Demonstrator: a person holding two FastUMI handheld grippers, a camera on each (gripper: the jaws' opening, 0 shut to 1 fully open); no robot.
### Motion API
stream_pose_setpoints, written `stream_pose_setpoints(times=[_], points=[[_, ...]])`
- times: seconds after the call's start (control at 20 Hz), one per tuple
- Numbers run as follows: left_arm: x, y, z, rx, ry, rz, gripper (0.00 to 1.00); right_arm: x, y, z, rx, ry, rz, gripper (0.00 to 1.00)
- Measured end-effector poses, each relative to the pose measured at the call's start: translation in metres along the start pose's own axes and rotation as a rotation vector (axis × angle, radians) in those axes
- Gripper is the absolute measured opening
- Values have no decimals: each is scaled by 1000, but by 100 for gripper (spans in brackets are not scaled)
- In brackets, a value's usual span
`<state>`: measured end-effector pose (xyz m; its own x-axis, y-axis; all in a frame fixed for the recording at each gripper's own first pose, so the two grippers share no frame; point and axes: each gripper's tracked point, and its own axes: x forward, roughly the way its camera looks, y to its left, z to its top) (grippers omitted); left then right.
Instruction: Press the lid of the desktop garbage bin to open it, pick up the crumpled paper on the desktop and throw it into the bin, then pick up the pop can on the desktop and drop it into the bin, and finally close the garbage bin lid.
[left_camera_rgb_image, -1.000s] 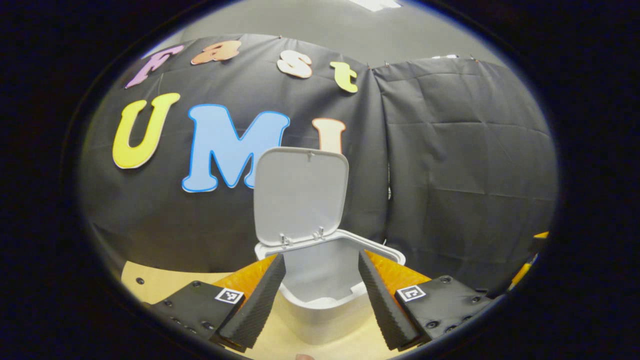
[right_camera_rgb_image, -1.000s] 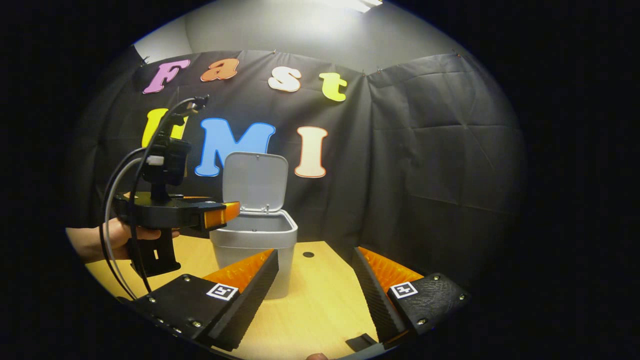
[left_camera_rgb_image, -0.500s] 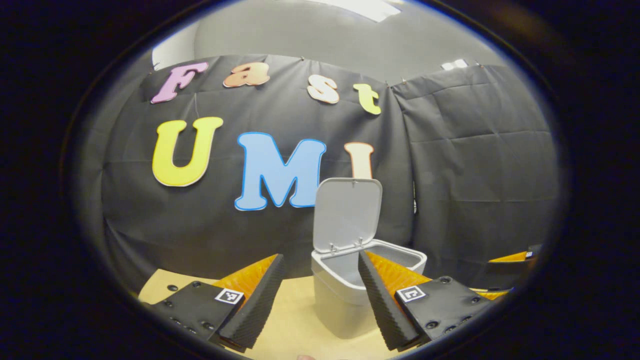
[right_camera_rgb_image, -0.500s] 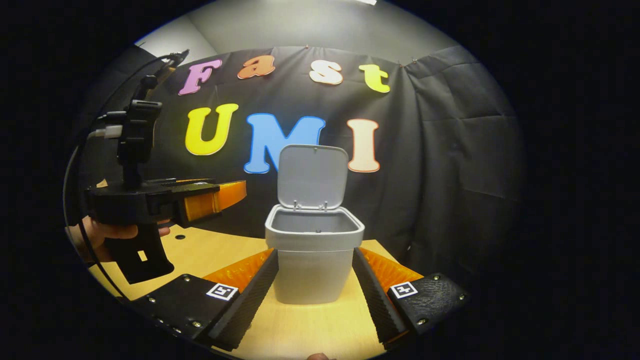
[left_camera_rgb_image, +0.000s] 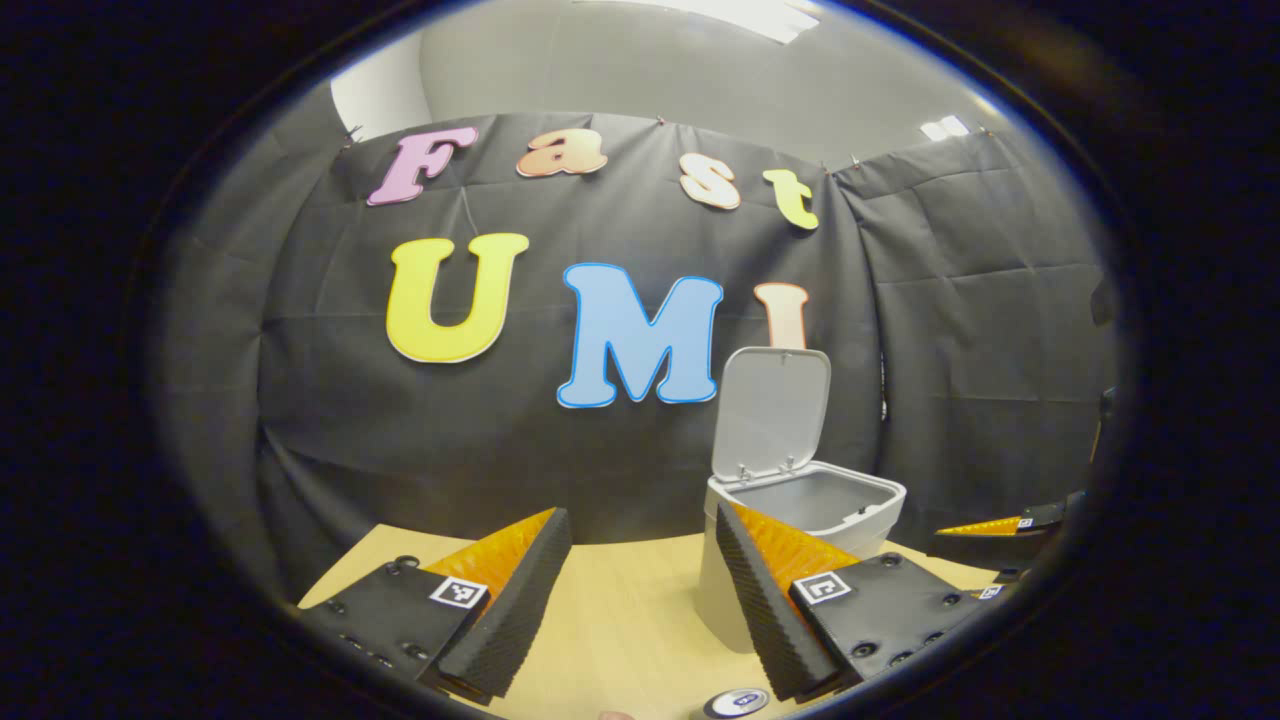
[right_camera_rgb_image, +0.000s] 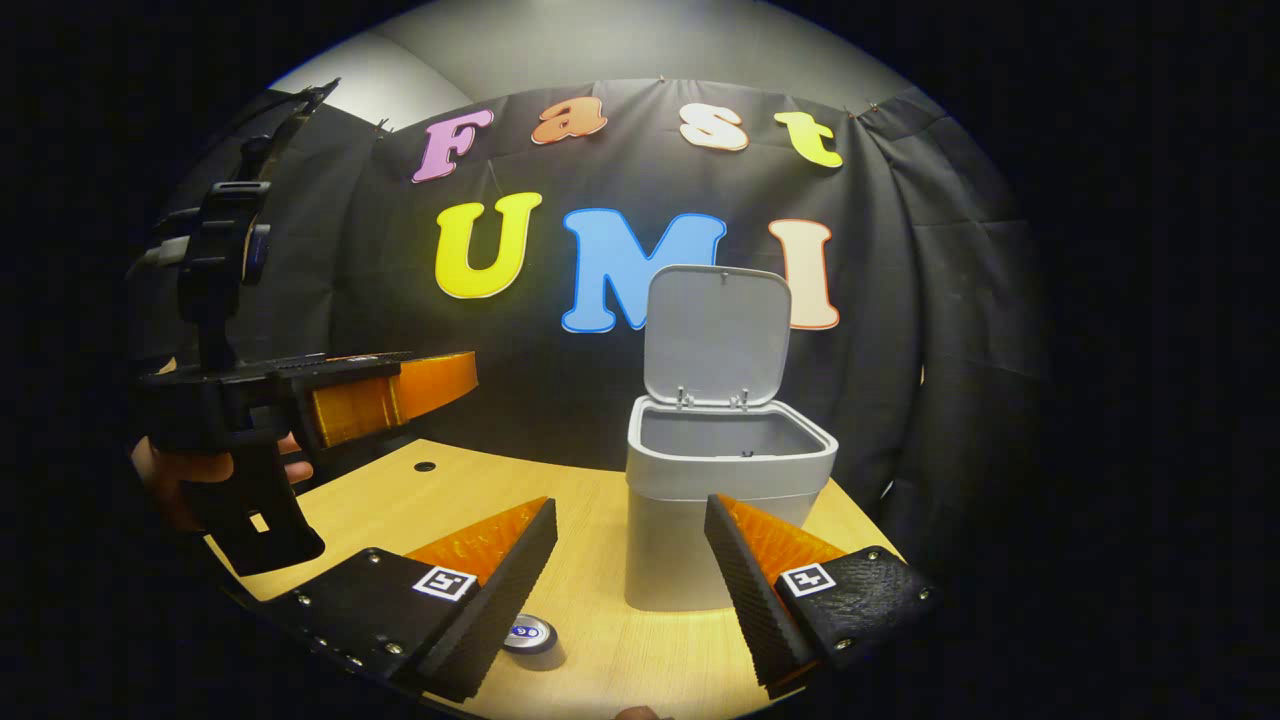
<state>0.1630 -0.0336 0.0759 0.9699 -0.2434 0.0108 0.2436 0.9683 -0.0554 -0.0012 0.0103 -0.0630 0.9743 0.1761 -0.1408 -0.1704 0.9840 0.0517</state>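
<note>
The grey desktop bin (right_camera_rgb_image: 715, 520) stands on the wooden table with its lid (right_camera_rgb_image: 716, 335) swung up against the cloth wall; in the left gripper view the bin (left_camera_rgb_image: 812, 505) sits right of centre behind my right-hand finger. The top of a pop can (right_camera_rgb_image: 528, 634) peeks out between my right gripper's fingers, close to the near edge, and the can (left_camera_rgb_image: 735, 703) shows at the bottom of the left gripper view. My right gripper (right_camera_rgb_image: 630, 580) is open with nothing in it. My left gripper (left_camera_rgb_image: 640, 590) is open too, held in the air; the right gripper view has the left gripper (right_camera_rgb_image: 400, 395) level, left of the bin.
A hand (right_camera_rgb_image: 165, 480) holds the left gripper's handle at the left of the right gripper view. The wooden table (right_camera_rgb_image: 450, 500) has a small round hole (right_camera_rgb_image: 425, 467) near its back. The right gripper's tip (left_camera_rgb_image: 985, 530) shows at the right edge of the left gripper view.
Both grippers have swung leftward and pulled back, so the bin has slid to the right in both views. The pop can has come into sight at the bottom. Both stay open.
</note>
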Motion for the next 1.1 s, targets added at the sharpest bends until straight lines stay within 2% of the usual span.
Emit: stream_pose_setpoints(times=[0.35, 0.65, 0.9, 1.1], points=[[-26, 34, -18, -13, 31, 72, 96, 17, 35, -38, 19, 108, 99, 95], [-58, 63, -35, 1, 70, 144, 96, 30, 71, -103, 59, 299, 190, 95], [-82, 81, -43, -13, 94, 198, 96, 34, 89, -151, 55, 439, 226, 96], [-97, 92, -47, -26, 102, 233, 96, 38, 92, -181, 61, 536, 224, 95]])
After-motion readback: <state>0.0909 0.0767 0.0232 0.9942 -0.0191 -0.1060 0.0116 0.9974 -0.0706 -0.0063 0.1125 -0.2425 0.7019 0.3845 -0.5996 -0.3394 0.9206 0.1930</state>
